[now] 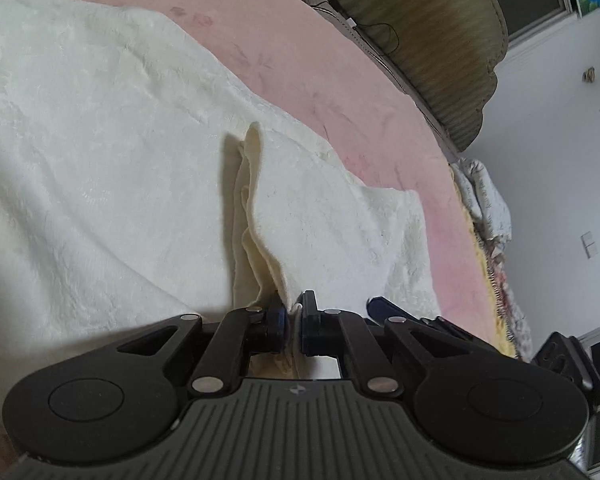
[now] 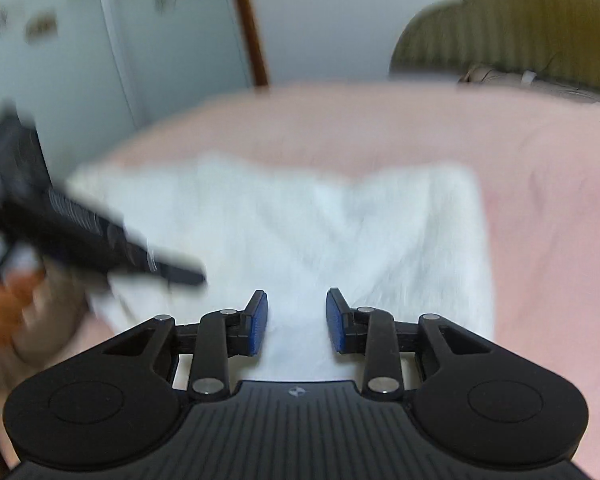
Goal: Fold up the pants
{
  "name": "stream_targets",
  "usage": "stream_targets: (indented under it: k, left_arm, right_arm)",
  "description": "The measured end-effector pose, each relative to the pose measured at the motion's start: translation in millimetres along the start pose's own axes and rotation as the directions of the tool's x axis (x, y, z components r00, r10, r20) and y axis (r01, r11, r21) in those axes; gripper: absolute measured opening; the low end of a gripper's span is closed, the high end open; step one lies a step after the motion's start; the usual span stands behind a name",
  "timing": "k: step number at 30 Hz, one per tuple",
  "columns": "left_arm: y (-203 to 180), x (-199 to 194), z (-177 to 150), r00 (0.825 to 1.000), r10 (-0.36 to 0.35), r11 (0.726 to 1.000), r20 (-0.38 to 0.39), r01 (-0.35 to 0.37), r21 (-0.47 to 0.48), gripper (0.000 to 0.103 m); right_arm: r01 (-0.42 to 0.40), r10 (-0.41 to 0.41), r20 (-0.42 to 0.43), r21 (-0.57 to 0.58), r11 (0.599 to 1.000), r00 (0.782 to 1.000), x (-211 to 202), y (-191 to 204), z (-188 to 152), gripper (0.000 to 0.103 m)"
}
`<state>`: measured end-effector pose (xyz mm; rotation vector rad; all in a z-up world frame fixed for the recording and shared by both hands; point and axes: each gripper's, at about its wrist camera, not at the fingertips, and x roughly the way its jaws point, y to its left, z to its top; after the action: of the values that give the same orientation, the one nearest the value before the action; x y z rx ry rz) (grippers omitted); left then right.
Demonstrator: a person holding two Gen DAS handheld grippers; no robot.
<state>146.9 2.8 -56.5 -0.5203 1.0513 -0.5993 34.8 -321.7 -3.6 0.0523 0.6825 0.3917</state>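
My left gripper (image 1: pixel 294 322) has its blue pads pinched together on an edge of the cream pants (image 1: pixel 112 152). The caught fabric rises from the pads as a narrow ridge that runs straight ahead of the claw and then flattens into the rest of the garment. From this claw the bulk of the pants lies ahead and to the left. A shorter flap reaches ahead and to the right, ending in a squared corner on the pink bedsheet (image 1: pixel 380 92). As far as I can tell, the long axis of the cloth runs from lower right to upper left of this claw.

My right gripper (image 2: pixel 296 322) stands with its pads well apart and nothing between them. It hangs above the pants, which in this blurred view fill the space directly ahead of and beneath the fingers. Their far edge lies ahead, and pink sheet shows to the right and beyond. The left claw's dark body crosses the left side of this view and looks near. I cannot tell whether the right fingers touch the cloth.

I judge the fold turns on this: the left claw already holds the lifted edge, while the right is free and sits over the flat part. So the right is the one placed to take a second grip beside the left, or to pin the cloth, before the edge is carried along the long axis.
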Motion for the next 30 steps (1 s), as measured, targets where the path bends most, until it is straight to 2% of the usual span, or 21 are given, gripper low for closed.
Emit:
stream_targets:
  k: [2, 6, 8, 11, 13, 14, 16, 18, 22, 24, 25, 26, 27, 30]
  left_arm:
    - [5.3, -2.3, -0.6, 1.0, 0.005, 1.0, 0.007, -0.005, 0.009, 0.008]
    - [7.3, -0.6, -1.7, 1.0, 0.013, 1.0, 0.02, -0.014, 0.02, 0.011]
    - [7.0, -0.6, -3.2, 1.0, 0.017, 0.999, 0.024, -0.018, 0.033, 0.011]
    - [5.9, -0.2, -3.7, 0.999, 0.023, 0.998, 0.027, -0.024, 0.05, 0.012]
    - [6.9, -0.1, -4.7, 0.999, 0.022, 0.999, 0.029, -0.024, 0.048, 0.013]
    - [7.9, 0.0, -5.1, 0.999, 0.019, 0.999, 0.029, -0.021, 0.044, 0.015]
    - [8.1, 1.2, -4.8, 0.999, 0.018, 0.999, 0.031, -0.02, 0.043, 0.016]
    - [7.5, 1.1, -5.7, 0.999, 0.022, 0.998, 0.034, -0.024, 0.056, 0.016]
    - [6.4, 1.0, -6.3, 0.999, 0.023, 0.998, 0.037, -0.025, 0.061, 0.017]
    - [6.2, 0.8, -7.2, 0.999, 0.023, 0.998, 0.039, -0.025, 0.064, 0.017]
    - [6.1, 0.8, -7.5, 0.999, 0.024, 0.997, 0.039, -0.027, 0.067, 0.017]
    - [5.8, 1.0, -8.2, 0.999, 0.027, 0.997, 0.041, -0.03, 0.071, 0.017]
    - [5.0, 0.8, -8.8, 0.999, 0.029, 0.997, 0.044, -0.032, 0.075, 0.017]
    - [5.5, 0.5, -8.8, 0.998, 0.029, 0.996, 0.047, -0.033, 0.079, 0.017]
  right_arm:
    - [0.011, -0.011, 0.012, -0.052, 0.999, 1.0, -3.8, 8.8, -0.7, 0.031]
    - [0.011, -0.011, 0.088, 0.007, 1.0, 0.996, -7.3, 9.6, 8.0, 0.032]
    - [0.013, -0.015, 0.099, 0.023, 1.0, 0.995, -2.9, 9.7, 13.6, 0.033]
    - [0.076, -0.073, 0.081, -0.043, 0.996, 0.994, 10.6, 10.8, 28.9, 0.05]
    - [0.154, -0.152, 0.058, -0.044, 0.987, 0.987, 17.8, -2.3, 40.2, 0.067]
    - [0.181, -0.18, 0.034, -0.035, 0.983, 0.983, 22.8, -12.5, 42.1, 0.069]
    - [0.198, -0.198, -0.019, 0.017, 0.98, 0.98, 32.9, -32.2, 44.2, 0.069]
    - [0.196, -0.197, 0.013, 0.057, 0.979, 0.98, 23.3, -32.2, 41.1, 0.069]
    - [0.197, -0.197, 0.078, 0.008, 0.98, 0.977, 4.8, -6.3, 28.5, 0.069]
    - [0.159, -0.156, 0.063, -0.038, 0.987, 0.986, 4.5, 8.5, 19.5, 0.072]
    - [0.151, -0.149, 0.027, -0.08, 0.985, 0.988, 12.2, 15.0, 14.7, 0.075]
    - [0.166, -0.167, 0.008, -0.133, 0.977, 0.986, 18.4, 20.0, 7.9, 0.076]
    - [0.185, -0.181, 0.041, -0.158, 0.97, 0.983, 19.0, 22.0, 1.8, 0.08]
    - [0.194, -0.189, 0.055, -0.089, 0.977, 0.98, 6.3, 13.3, 6.4, 0.081]
